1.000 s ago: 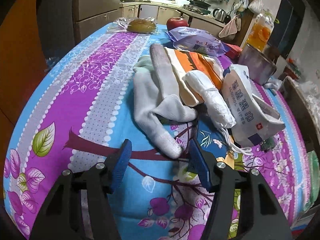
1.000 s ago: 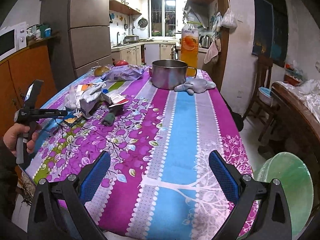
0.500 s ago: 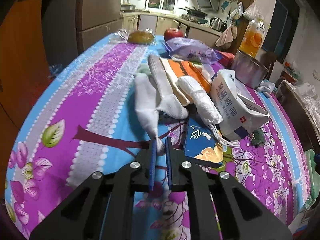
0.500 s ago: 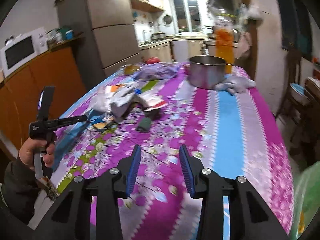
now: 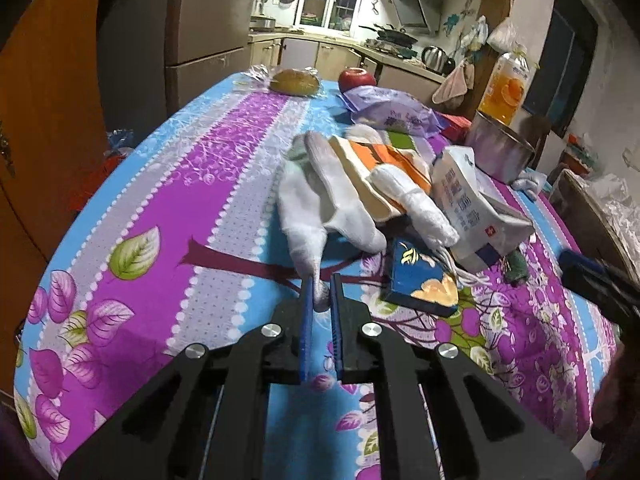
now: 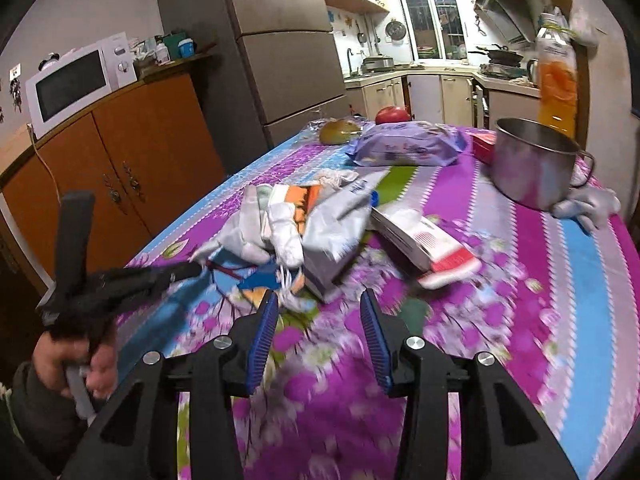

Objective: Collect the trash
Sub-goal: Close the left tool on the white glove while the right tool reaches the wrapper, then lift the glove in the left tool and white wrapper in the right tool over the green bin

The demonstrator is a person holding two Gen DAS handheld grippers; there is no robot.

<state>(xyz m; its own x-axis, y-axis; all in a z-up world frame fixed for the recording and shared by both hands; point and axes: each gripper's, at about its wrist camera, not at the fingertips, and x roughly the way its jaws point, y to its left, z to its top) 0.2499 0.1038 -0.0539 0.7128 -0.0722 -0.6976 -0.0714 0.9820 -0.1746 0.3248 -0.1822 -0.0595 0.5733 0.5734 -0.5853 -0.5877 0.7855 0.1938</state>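
Left wrist view has us right at the grab stage of the trash pickup: the left gripper [image 5: 320, 292] is pinched almost fully together on the near tip of the white sock [image 5: 308, 220], which stretches from the jaws back into the pile in the middle of the table [image 5: 224, 184]. So we reckon the first bit of rubbish is caught, and the next move is probably to lift and draw it clear without dragging the rest along, since the sock lies right against the orange-and-white wrapper [image 5: 384, 156] and the white paper packet [image 5: 464, 204] just to its right. The blue card [image 5: 420, 280] sits near the jaws on the right, not touched. From the right wrist view, the right gripper [image 6: 320, 320] is over the near part of the tablecloth with its fingers [image 6: 264, 328] roughly half apart and nothing between them; the pile sits just beyond, with the packet [image 6: 332, 236] closest. We'd guess that one goes for the packet or the strings next, and needs to line up squarely first. Where the trash ends up we can't tell, no bin clearly shows.
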